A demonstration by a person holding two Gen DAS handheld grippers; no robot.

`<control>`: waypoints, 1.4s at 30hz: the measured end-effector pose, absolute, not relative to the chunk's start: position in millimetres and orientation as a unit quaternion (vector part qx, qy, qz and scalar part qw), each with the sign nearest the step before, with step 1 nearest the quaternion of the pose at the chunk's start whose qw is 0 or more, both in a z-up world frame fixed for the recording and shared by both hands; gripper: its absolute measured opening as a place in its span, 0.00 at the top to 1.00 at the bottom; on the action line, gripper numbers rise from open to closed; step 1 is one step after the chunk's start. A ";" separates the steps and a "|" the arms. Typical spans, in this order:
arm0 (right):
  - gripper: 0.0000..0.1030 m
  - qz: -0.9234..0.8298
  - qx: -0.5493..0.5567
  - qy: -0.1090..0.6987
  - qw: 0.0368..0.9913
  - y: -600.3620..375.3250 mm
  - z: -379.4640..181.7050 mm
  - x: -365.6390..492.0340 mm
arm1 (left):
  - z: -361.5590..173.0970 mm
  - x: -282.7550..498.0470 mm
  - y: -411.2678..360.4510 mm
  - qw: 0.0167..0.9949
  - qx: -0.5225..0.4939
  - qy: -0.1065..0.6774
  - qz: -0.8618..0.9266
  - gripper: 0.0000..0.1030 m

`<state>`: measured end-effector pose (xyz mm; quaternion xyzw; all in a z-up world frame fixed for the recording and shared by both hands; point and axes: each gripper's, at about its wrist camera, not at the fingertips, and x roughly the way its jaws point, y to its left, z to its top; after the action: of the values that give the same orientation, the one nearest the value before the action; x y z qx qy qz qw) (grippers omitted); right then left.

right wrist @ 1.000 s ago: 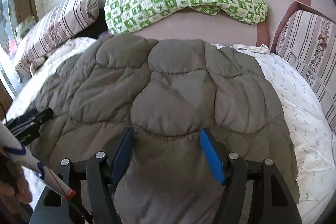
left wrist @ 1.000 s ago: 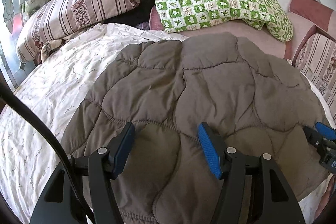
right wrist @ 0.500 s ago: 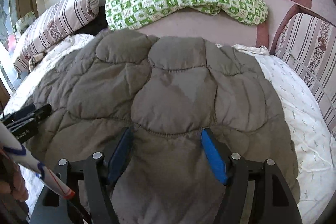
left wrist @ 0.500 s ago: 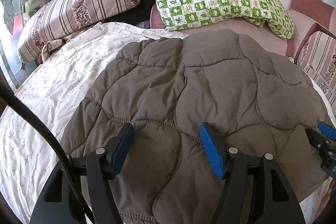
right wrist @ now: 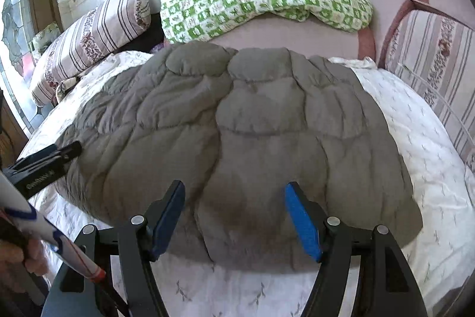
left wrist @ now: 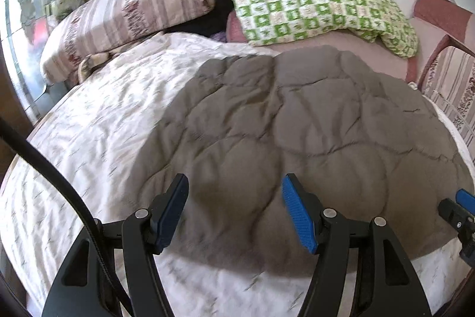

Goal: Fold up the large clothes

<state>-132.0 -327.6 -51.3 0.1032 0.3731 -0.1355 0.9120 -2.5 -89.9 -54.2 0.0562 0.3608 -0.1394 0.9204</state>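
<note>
A large grey-brown quilted garment [left wrist: 297,124] lies spread flat on the bed's white flowered sheet [left wrist: 104,124]. My left gripper [left wrist: 236,198] hovers open over its near hem, blue pads wide apart, with nothing gripped. At the right edge of the left wrist view, the right gripper's tip [left wrist: 458,207] shows. In the right wrist view the same garment [right wrist: 252,124] fills the middle. My right gripper [right wrist: 234,207] is open above the near hem, holding nothing. The left gripper [right wrist: 50,162] shows at the garment's left edge.
A striped pillow [left wrist: 127,17] and a green checked blanket [left wrist: 311,5] lie at the head of the bed. A striped upholstered seat [right wrist: 430,49] borders the right side. A hand [right wrist: 14,263] holds the left tool's handle. A black cable [left wrist: 59,183] crosses the lower left.
Both grippers have drawn back toward the bed's near edge. The garment's near hem and a strip of white sheet in front of it have come into view below the fingers.
</note>
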 end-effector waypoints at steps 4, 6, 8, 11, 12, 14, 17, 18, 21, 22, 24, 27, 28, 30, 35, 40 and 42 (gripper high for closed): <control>0.27 -0.137 0.088 0.394 0.905 -331.9 -71.9 -127.8 | -68.1 5.1 -81.7 0.909 0.054 0.389 -0.137 0.35; 0.26 -0.134 0.096 0.396 0.903 -333.0 -73.2 -130.3 | -69.7 3.7 -83.7 0.912 0.065 0.383 -0.131 0.34; 0.26 -0.128 0.111 0.381 0.909 -333.6 -62.6 -140.0 | -66.9 0.4 -84.7 0.915 0.065 0.377 -0.130 0.34; 0.26 -0.135 0.163 0.357 0.910 -344.9 -51.2 -165.8 | -64.5 1.6 -82.5 0.915 0.054 0.378 -0.132 0.34; 0.26 -0.146 0.195 0.352 0.904 -355.0 -50.5 -178.3 | -63.6 3.2 -81.8 0.914 0.048 0.379 -0.132 0.34; 0.24 -0.165 0.265 0.339 0.887 -377.8 -51.9 -201.7 | -60.9 4.6 -80.0 0.915 0.038 0.380 -0.132 0.34; 0.22 -0.202 0.375 0.315 0.848 -420.2 -61.2 -236.2 | -57.8 6.1 -79.8 0.916 0.032 0.377 -0.132 0.34; 0.21 -0.212 0.406 0.306 0.834 -433.7 -65.9 -244.6 | -57.5 6.4 -80.2 0.916 0.031 0.376 -0.133 0.34; 0.21 -0.219 0.472 0.301 0.799 -462.2 -81.7 -253.2 | -57.2 6.2 -81.0 0.916 0.034 0.377 -0.133 0.34; 0.21 -0.219 0.485 0.299 0.792 -470.1 -88.1 -252.7 | -57.0 5.9 -81.1 0.917 0.036 0.375 -0.132 0.34; 0.29 -0.209 0.504 0.307 0.780 -481.8 -102.6 -245.1 | -57.1 5.6 -81.4 0.917 0.039 0.374 -0.131 0.34; 0.50 -0.187 0.518 0.311 0.774 -491.1 -114.7 -231.3 | -57.3 5.3 -81.9 0.917 0.040 0.374 -0.131 0.34; 0.54 -0.184 0.504 0.312 0.784 -491.7 -109.2 -226.4 | -56.9 5.1 -81.6 0.918 0.040 0.372 -0.130 0.34; 0.62 -0.191 0.461 0.318 0.806 -490.5 -94.9 -218.6 | -56.7 4.7 -80.9 0.919 0.039 0.369 -0.132 0.34; 0.66 -0.231 0.383 0.322 0.835 -505.3 -78.2 -191.1 | -52.5 5.7 -75.2 0.924 0.032 0.360 -0.123 0.34; 0.60 -0.245 0.396 0.330 0.821 -514.8 -93.2 -189.1 | -73.3 19.0 -69.2 0.904 0.038 0.408 -0.122 0.34; 0.53 -0.247 0.388 0.331 0.824 -511.7 -88.2 -192.0 | -65.9 15.1 -63.2 0.906 0.033 0.404 -0.120 0.34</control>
<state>-192.0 -511.7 -88.2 0.3878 0.3309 -0.2474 0.8240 15.1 -63.2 -65.9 0.0327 0.4037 -0.1195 0.9065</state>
